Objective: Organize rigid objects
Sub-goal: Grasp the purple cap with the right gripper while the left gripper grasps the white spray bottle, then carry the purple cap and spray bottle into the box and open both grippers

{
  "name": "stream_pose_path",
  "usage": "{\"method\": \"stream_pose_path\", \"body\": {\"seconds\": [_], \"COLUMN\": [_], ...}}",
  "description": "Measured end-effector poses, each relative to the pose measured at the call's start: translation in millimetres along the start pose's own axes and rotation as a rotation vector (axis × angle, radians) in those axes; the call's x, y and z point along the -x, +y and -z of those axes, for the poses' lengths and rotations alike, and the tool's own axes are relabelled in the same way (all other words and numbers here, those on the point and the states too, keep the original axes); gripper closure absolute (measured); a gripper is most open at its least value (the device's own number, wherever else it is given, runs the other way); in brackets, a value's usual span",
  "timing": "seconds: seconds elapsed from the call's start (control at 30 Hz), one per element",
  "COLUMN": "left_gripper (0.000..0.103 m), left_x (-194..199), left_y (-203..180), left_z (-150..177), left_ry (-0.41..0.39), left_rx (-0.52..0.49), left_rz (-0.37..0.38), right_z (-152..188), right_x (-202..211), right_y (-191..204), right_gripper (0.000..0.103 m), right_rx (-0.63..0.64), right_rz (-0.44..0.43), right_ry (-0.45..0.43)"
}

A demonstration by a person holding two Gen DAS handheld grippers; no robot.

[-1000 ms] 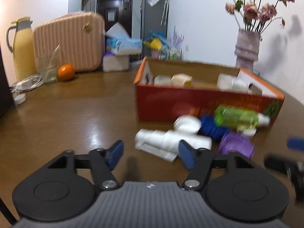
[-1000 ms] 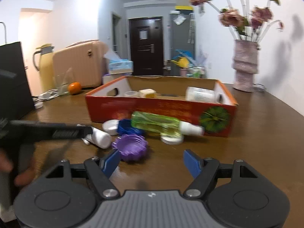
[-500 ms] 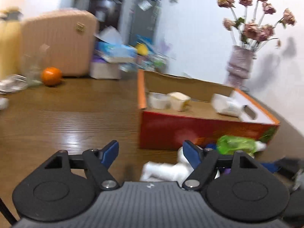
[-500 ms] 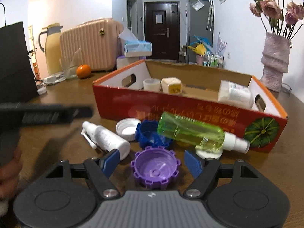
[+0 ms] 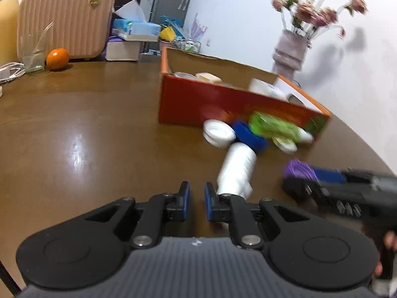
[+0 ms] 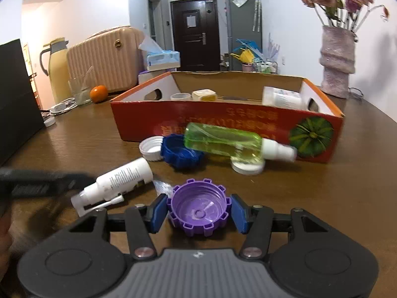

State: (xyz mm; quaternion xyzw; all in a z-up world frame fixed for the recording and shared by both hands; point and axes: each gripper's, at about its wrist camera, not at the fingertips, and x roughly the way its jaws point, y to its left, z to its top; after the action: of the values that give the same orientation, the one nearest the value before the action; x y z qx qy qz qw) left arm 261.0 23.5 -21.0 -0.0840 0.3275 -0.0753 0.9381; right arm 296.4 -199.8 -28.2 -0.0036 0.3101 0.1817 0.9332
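A purple notched cap point(image 6: 198, 209) lies open side up between the blue pads of my right gripper point(image 6: 198, 209), which touch its two sides; it also shows in the left wrist view point(image 5: 299, 171). A white spray bottle point(image 6: 119, 182) lies on the table to its left, and in the left wrist view point(image 5: 237, 170) it lies just right of my left gripper point(image 5: 197, 198). The left gripper's pads are nearly together with nothing between them. A green spray bottle point(image 6: 223, 144), a blue cap point(image 6: 180, 151) and white lids point(image 6: 150, 147) lie against the orange cardboard box point(image 6: 248, 121).
The box holds a few small white containers point(image 6: 281, 96). A vase of flowers point(image 6: 336, 62) stands at the back right. An orange point(image 6: 98, 93), a glass point(image 6: 79, 92), a suitcase point(image 6: 104, 57) and a yellow jug point(image 6: 58, 67) stand at the back left of the brown table point(image 6: 347, 186).
My right gripper moved forward and closed its pads onto the purple cap. My left gripper closed from wide open and shifted left of the white spray bottle.
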Motion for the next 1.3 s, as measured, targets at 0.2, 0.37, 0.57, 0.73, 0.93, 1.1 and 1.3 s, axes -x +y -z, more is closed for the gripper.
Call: {"method": "stream_pose_path", "body": {"seconds": [0.2, 0.37, 0.57, 0.73, 0.93, 1.1, 1.3], "left_gripper": [0.080, 0.055, 0.070, 0.075, 0.075, 0.075, 0.075], "left_x": [13.2, -12.6, -56.3, -43.6, 17.9, 63.8, 78.2], "left_y": [-19.3, -37.6, -40.9, -42.7, -45.4, -47.6, -52.3], "left_z": [-5.1, -29.0, -33.7, -22.8, -4.9, -7.2, -37.8], "left_ry": [-0.058, -0.050, 0.025, 0.011, -0.086, -0.186, -0.279], "left_rx": [-0.058, -0.101, -0.098, -0.109, -0.079, -0.073, -0.111], "left_rz": [0.001, 0.074, 0.034, 0.024, 0.019, 0.007, 0.009], "right_z": [11.1, 17.9, 27.3, 27.6, 29.8, 31.6, 19.6], "right_x": [16.2, 28.3, 36.3, 37.3, 54.3, 74.9, 89.7], "right_y": [-1.7, -3.8, -3.8, -0.7, 11.4, 18.7, 15.3], "right_gripper": [0.049, 0.049, 0.049, 0.050, 0.050, 0.050, 0.050], "right_rx": [-0.006, -0.011, -0.006, -0.008, 0.004, 0.007, 0.009], "right_rz": [0.011, 0.027, 0.040, 0.039, 0.022, 0.016, -0.009], "right_ry": [-0.009, -0.014, -0.020, -0.025, -0.067, -0.107, -0.151]}}
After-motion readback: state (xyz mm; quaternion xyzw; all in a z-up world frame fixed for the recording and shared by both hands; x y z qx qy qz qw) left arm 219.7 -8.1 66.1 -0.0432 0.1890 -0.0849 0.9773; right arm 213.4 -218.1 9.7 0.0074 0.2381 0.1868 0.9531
